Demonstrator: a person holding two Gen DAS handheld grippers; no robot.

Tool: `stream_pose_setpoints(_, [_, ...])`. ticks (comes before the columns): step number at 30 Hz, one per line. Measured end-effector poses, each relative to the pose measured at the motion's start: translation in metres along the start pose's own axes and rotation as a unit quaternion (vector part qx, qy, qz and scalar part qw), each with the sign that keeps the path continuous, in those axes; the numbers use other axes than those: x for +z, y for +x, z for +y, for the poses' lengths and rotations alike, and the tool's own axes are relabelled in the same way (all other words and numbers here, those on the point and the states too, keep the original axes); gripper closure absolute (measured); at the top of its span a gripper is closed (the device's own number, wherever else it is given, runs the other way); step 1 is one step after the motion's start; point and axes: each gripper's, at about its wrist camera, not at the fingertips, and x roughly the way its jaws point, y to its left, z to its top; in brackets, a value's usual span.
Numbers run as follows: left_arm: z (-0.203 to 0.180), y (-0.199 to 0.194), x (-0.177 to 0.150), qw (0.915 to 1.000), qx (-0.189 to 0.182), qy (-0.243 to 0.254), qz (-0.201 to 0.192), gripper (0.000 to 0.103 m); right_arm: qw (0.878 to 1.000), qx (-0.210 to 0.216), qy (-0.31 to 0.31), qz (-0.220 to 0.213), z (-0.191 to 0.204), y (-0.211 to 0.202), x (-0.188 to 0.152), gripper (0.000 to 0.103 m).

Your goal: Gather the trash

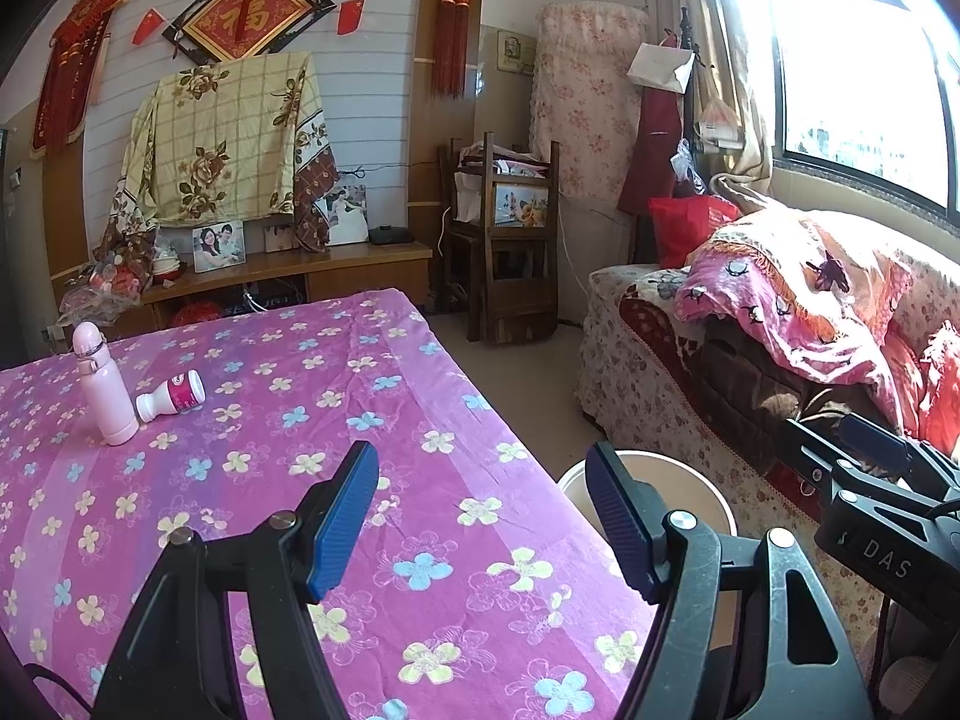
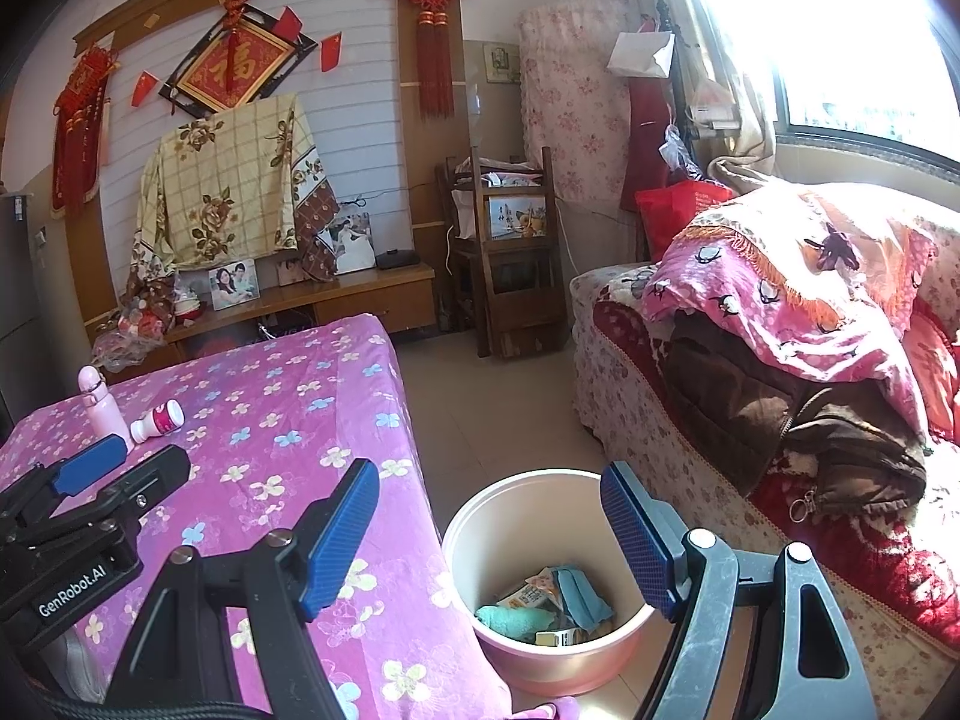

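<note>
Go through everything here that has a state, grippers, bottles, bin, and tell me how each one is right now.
left gripper: open, holding nothing, above the table edge
right gripper: open, holding nothing, above the bin
pink flask: upright on the table, cap on
small white bottle: lying on its side beside the flask
bin: on the floor beside the table, uncovered, partly filled with trash

The left gripper and right gripper are wearing ribbed blue pads on black plastic frames, silver screws showing at the pivots; white "DAS" and "GenRobot.AI" lettering is marking their bodies.
</note>
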Motion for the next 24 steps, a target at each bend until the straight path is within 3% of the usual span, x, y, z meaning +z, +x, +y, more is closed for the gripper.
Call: stream_pose_setpoints(24, [0.001,0.0065,-0.0057,0.9998,-0.015,-0.002,0.013,0.031,1.0,-0.003,-0.001,0.009,-0.0032,0.0062,-0.0056,0.024])
